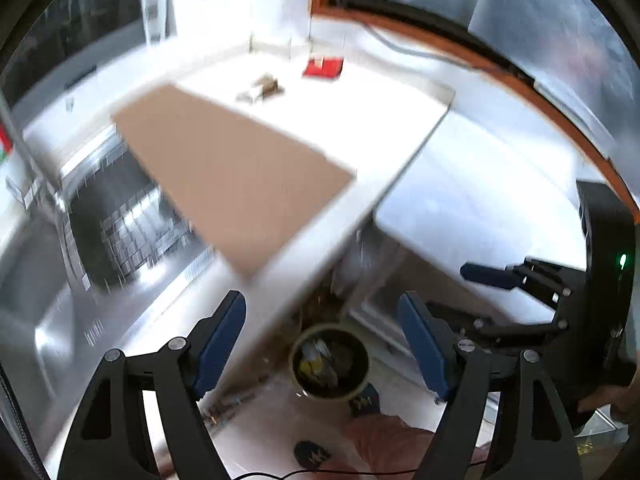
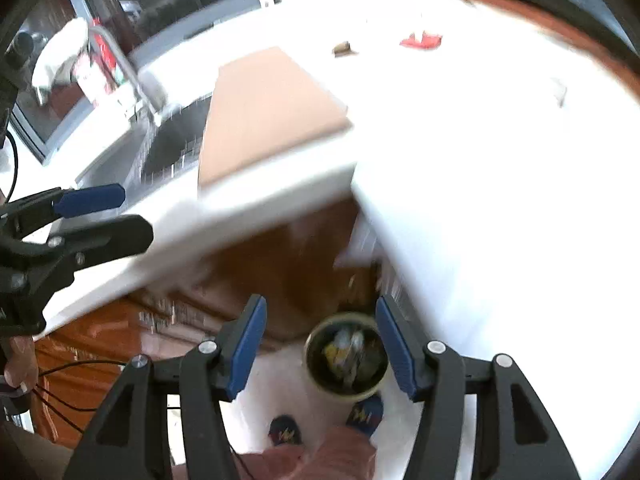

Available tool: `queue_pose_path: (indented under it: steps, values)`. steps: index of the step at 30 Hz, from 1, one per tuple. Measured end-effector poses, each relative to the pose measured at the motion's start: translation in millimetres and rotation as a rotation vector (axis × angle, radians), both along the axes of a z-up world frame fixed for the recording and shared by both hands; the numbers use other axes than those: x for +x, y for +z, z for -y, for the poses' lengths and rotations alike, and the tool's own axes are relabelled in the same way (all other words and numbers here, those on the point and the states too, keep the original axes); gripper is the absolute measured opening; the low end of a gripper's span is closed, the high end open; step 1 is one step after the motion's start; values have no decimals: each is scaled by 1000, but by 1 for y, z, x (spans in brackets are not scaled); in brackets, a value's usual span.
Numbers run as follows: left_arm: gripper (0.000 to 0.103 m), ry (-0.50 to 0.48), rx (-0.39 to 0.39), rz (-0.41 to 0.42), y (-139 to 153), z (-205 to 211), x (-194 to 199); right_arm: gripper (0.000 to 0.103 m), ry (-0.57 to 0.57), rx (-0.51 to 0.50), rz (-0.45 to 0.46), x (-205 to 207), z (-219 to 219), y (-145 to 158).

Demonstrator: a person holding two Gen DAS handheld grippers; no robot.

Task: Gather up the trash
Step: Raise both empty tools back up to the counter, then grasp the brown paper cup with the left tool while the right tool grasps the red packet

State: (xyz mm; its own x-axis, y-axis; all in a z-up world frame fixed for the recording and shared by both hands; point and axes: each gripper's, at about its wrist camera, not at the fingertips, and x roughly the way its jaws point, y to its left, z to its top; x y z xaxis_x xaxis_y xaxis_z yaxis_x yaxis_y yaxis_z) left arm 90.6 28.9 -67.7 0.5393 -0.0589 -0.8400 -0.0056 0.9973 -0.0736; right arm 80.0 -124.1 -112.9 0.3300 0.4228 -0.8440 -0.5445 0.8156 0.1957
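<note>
Left wrist view: the left claw [image 1: 322,336] gapes wide and empty above the floor, the round trash bin [image 1: 330,362] below between its blue pads. Crumpled brown scraps [image 1: 262,88] lie far on the white desk [image 1: 360,120], past a brown board [image 1: 232,172].

Right wrist view: the right claw [image 2: 320,340] is likewise wide and empty over the bin [image 2: 347,356].

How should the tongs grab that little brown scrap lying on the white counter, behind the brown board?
Probably from straight above, pinching across its narrow middle. The brown scrap lies low and flat on the white counter, with bare counter all round it, so nothing blocks a downward reach. It is longer one way, so close across the short way. The picture is blurred, so its exact shape is hard to tell.
</note>
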Motion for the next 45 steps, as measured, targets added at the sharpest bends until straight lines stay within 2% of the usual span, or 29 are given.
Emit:
queue_pose_path:
  steps: [4, 7, 11, 13, 18, 21, 26, 32, 36, 38, 45]
  values:
    - [77, -3, 99, 41, 38, 9, 46, 57, 9, 9, 77, 50, 4, 40]
    - [77, -1, 131, 42, 52, 6, 93, 57, 11, 22, 109, 91, 8, 65]
    - [77, 50, 177, 42, 52, -4, 160, 58, -4, 26, 149, 151, 10, 82]
    - [77, 76, 165, 22, 43, -11, 189, 60, -22, 18, 160, 181, 7, 84]
    - [77, 146, 163, -40, 5, -37, 256, 66, -58, 38, 133, 251, -1, 68]
    - [77, 171, 170, -68, -19, -47, 287, 67, -86, 39, 108, 284, -6, 56]
    - [77, 184, 207, -110, -52, -57, 329, 69, -111, 7, 123, 337, -25, 35]
    - [77, 195, 201, -158, -75, -71, 367, 86, -131, 42, 111, 383, -44, 12]
    - [77, 200, 219, -185, -90, -74, 383, 90, -162, 64, 86, 405, -52, 0]
    - [78, 198, 240, -203, -99, -73, 392, 95, -184, 75, 76, 416, -56, -7]
    - [80, 252, 209, -194, -101, -78, 415, 98, -225, 38, 84, 445, -81, -24]
